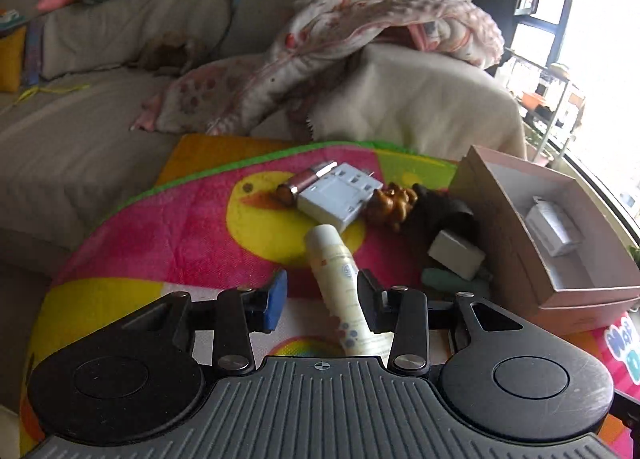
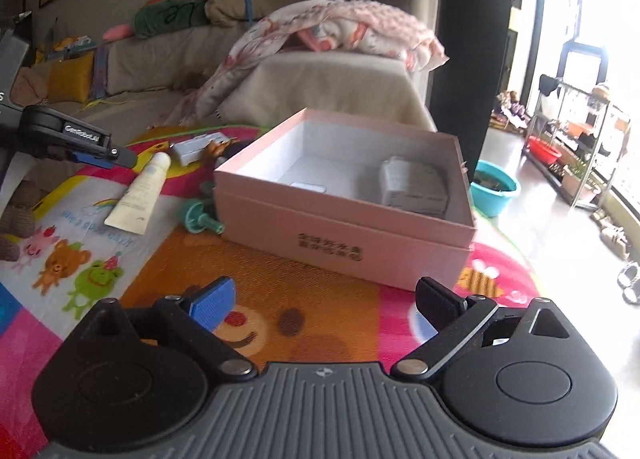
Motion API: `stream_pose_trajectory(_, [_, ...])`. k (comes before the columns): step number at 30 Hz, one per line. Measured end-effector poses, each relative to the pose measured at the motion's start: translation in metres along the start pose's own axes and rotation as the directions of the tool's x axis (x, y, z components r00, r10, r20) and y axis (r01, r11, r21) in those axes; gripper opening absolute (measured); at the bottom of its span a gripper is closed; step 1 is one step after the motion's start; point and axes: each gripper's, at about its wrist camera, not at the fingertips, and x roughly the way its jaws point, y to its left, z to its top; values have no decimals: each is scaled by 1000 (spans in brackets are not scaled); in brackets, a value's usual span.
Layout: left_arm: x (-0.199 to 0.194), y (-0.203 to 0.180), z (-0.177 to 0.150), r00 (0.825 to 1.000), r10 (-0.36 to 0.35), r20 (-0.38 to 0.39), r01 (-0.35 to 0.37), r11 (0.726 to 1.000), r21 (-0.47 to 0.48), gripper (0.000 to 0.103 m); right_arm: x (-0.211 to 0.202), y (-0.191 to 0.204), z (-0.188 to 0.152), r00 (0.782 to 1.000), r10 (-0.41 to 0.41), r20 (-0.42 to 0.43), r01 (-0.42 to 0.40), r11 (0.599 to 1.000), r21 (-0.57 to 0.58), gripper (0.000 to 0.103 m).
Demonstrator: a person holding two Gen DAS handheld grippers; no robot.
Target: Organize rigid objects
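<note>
A cream tube [image 1: 340, 279] lies on the colourful play mat [image 1: 160, 227]. My left gripper [image 1: 322, 299] is open with its fingers on either side of the tube, apart from it. Beyond it lie a white square adapter [image 1: 340, 195], a pink-silver cylinder [image 1: 300, 185], a brown figurine [image 1: 394, 205], a white block [image 1: 456, 255] and a green piece [image 1: 444, 279]. The open pink box [image 2: 344, 235] holds a white carton [image 2: 414, 187] and a small white item [image 2: 308, 187]. My right gripper [image 2: 324, 299] is open and empty in front of the box. The tube [image 2: 140, 191] and my left gripper [image 2: 100, 151] also show in the right wrist view.
A beige sofa [image 1: 80, 139] with a pink blanket [image 1: 360, 39] stands behind the mat. A teal basin [image 2: 494, 187] and a metal rack [image 2: 576, 147] stand on the floor at right. A green toy [image 2: 200, 215] lies by the box's left corner.
</note>
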Motion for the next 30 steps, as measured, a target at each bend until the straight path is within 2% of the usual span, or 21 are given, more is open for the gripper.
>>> stream_pose_trajectory(5, [13, -11, -4, 1000, -21, 3, 21, 999, 26, 42, -3, 13, 3, 1000, 7, 7, -6, 999, -38, 97])
stream_pose_trajectory(11, [37, -21, -6, 997, -29, -70, 31, 999, 27, 44, -1, 23, -2, 1000, 6, -14, -6, 998, -66, 97])
stream_pose_trajectory(14, [39, -24, -9, 998, -29, -53, 32, 998, 52, 44, -2, 27, -4, 1000, 5, -12, -6, 996, -84, 97])
stream_pose_trajectory(17, [38, -22, -12, 999, -31, -39, 34, 996, 82, 36, -1, 30, -1, 1000, -1, -18, -1, 994, -106, 97])
stream_pose_trajectory(18, [36, -19, -13, 999, -32, -36, 35, 996, 83, 28, -1, 32, 2, 1000, -6, -12, 4, 993, -118, 97])
stream_pose_trajectory(19, [34, -16, -14, 998, -41, -38, 44, 996, 76, 25, -1, 32, 6, 1000, -14, 0, 14, 992, -129, 97])
stream_pose_trajectory(23, [17, 4, -21, 994, -98, -45, 100, 994, 41, 25, 4, 33, 49, 998, -31, 55, 38, 992, -124, 97])
stream_pose_trajectory(26, [3, 22, -28, 993, -112, -35, 113, 993, 29, 25, 19, 42, 101, 997, 11, 79, -3, 994, -108, 97])
stream_pose_trajectory(27, [0, 28, -31, 992, -123, -30, 123, 992, 20, 25, 29, 48, 118, 997, 38, 66, -32, 995, -99, 97])
stream_pose_trajectory(30, [-7, 43, -42, 989, -145, -6, 145, 989, -3, 24, 81, 72, 170, 988, 144, -50, -146, 988, -44, 97])
